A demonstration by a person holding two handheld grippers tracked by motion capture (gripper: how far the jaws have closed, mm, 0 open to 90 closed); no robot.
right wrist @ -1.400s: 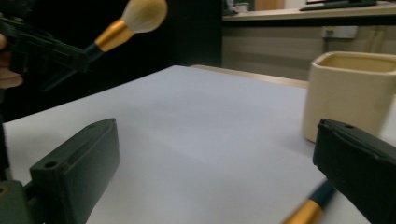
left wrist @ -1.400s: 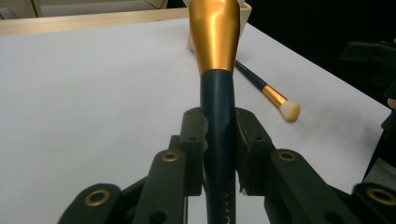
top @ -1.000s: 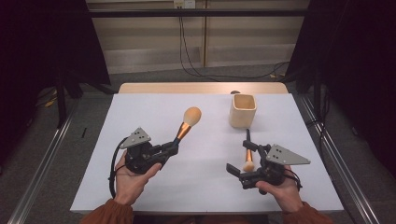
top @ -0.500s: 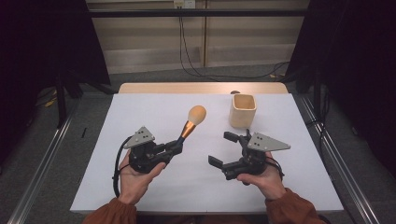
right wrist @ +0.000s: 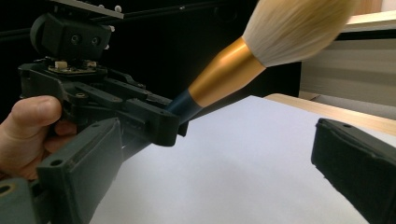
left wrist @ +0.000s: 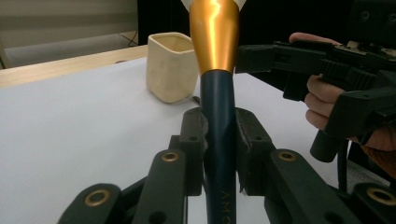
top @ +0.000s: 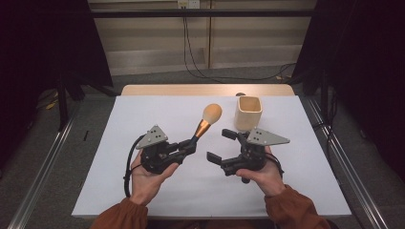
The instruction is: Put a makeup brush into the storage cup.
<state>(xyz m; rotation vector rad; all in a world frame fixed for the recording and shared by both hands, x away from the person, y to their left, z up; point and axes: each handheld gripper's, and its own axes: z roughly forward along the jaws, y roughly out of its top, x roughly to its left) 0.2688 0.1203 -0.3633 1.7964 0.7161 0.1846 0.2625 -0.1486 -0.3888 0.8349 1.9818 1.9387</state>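
A makeup brush with a dark blue handle, a gold ferrule and a tan bristle head points up and away over the white table. My left gripper is shut on its handle. My right gripper stands open just right of the brush, its jaws turned toward the left gripper with nothing between them. In the right gripper view the bristle head rises at the top right and the left gripper sits beyond my own spread jaws. A beige cup stands behind the right gripper.
The cup is upright near the table's far edge, with a wooden strip behind the white surface. Metal rails run along the floor on both sides. Cables hang at the back wall.
My right gripper has moved left toward the brush and turned its jaws to face the left gripper. The left gripper has shifted a little to the right with the brush.
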